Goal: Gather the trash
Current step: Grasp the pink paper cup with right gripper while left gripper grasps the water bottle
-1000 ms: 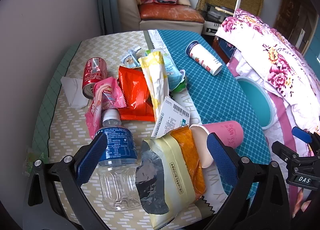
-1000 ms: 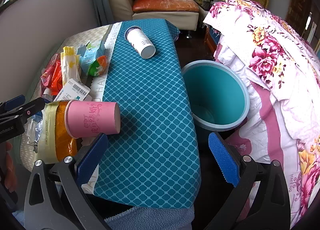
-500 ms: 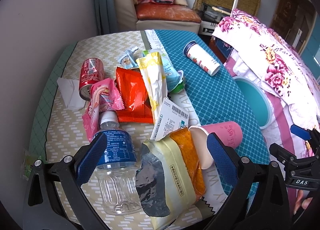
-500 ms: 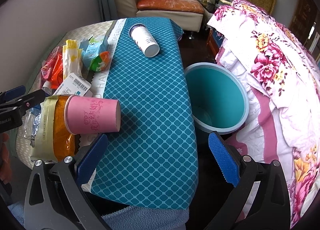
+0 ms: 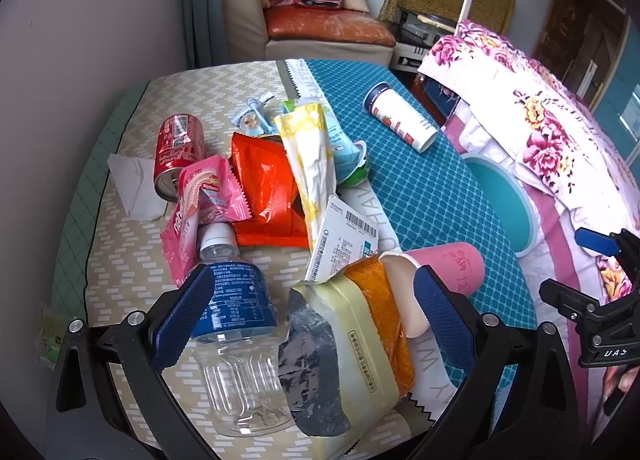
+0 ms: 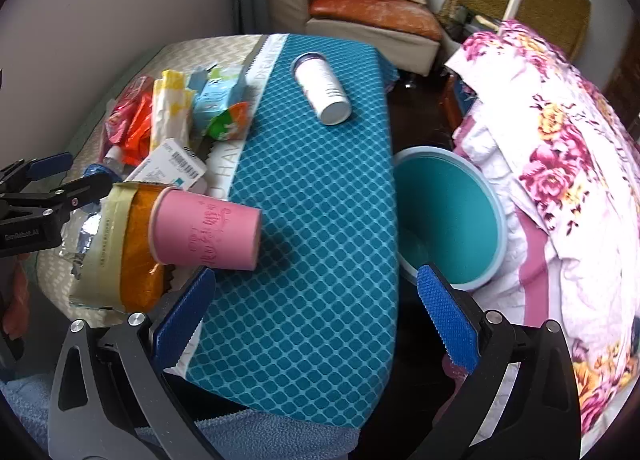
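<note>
Hovering spread and empty over the bench, the left hand-held gripper should close low on the foil snack bag beside the pink cup, then carry it to the teal bin.

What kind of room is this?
Probably a lived-in home room: a sofa behind the table, a floral quilt beside it, and a bin on the floor.
</note>
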A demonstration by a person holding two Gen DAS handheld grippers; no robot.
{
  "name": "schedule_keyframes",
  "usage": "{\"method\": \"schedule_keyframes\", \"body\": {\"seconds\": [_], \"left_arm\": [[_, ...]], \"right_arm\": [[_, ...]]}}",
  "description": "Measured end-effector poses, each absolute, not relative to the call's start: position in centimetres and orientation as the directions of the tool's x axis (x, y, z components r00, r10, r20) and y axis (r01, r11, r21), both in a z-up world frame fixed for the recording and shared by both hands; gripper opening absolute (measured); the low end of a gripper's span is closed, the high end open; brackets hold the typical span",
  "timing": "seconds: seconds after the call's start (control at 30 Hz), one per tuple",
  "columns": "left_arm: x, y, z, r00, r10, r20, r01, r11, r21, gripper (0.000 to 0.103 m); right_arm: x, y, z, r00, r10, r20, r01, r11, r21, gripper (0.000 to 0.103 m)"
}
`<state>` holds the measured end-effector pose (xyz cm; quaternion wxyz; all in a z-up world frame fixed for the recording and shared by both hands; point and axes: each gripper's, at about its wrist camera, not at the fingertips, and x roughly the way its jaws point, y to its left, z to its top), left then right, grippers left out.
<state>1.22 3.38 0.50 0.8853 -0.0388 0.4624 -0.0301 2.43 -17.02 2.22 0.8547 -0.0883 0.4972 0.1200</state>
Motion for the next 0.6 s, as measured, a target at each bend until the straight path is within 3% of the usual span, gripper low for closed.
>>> {"method": "schedule_keyframes", "body": {"seconds": [0.33, 0.6], "left_arm": [[1.3, 6.4, 0.0, 0.558, -0.091, -0.825, -0.024, 0.992, -0.125, 0.099], [1.1, 12.1, -1.1, 0.521, -0.057, -0.852, -0.117, 0.984, -0.137, 0.099]], "right_arm": [[3.1, -12.0, 1.3, 0.41, 0.127, -0.903, -0.529, 0.84, -0.122, 0.097], [4.0, -7.3, -0.4, 0.352, 0.12, -0.928, -0.747, 0.634, -0.202, 0.097]]}}
